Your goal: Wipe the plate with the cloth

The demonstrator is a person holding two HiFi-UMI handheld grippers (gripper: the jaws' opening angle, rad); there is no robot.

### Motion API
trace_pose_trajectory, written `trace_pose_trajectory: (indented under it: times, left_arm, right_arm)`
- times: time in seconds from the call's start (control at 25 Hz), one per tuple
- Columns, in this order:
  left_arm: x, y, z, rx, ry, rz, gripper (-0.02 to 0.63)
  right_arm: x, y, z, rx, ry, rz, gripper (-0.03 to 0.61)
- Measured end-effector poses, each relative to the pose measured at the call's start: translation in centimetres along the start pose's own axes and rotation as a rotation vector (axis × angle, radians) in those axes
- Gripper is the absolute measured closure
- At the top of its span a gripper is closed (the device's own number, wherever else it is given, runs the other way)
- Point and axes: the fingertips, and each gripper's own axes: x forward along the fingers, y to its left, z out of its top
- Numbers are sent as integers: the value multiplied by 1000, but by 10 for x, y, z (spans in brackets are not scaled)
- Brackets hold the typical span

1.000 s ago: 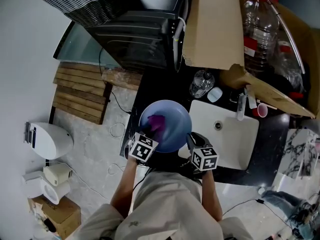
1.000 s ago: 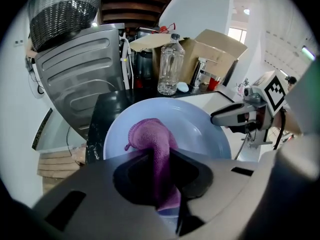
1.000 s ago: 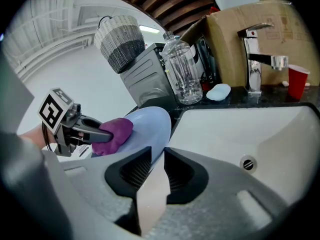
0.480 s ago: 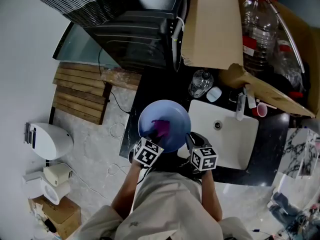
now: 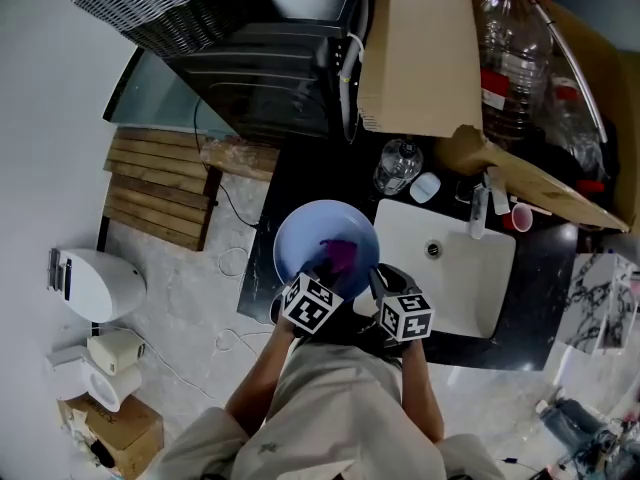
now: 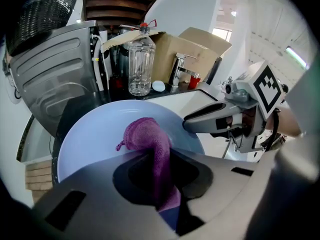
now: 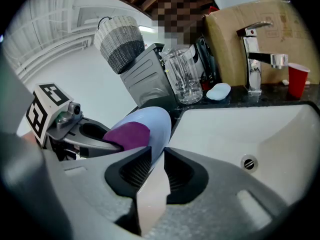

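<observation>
I am finding no words, brands or numbers that I can read in any view. The left marker cube (image 5: 311,305) and the right marker cube (image 5: 407,317) are showing only black-and-white square codes, no letters. The red label (image 5: 497,86) on the big bottle (image 5: 505,28) is carrying print too small for me to read.

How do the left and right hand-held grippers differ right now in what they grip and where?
The left hand-held gripper is shut on the purple cloth, which lies on the plate's face. The right hand-held gripper is shut on the plate's rim. The left reaches over the near edge, the right stands on the side by the sink. Both are closed.
</observation>
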Motion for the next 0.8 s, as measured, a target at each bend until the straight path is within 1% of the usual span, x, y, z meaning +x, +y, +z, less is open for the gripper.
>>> trace_pose_trajectory:
  times: [0.2,0.44,0.56,0.8]
  left_arm:
    - [9,-5,13,14,-29,-24,555]
    - [20,-1,30,19,-80,-34,555]
    - [22,5,35,11,-98,-21,554]
    - [20,28,40,-22,-129,34,554]
  right_arm:
    - [0,0,0,1,-1,3,502]
    - [0,0,0,1,-2,8,502]
    - [0,0,0,0,-1,8,502]
    - [1,0,0,0,0,7,502]
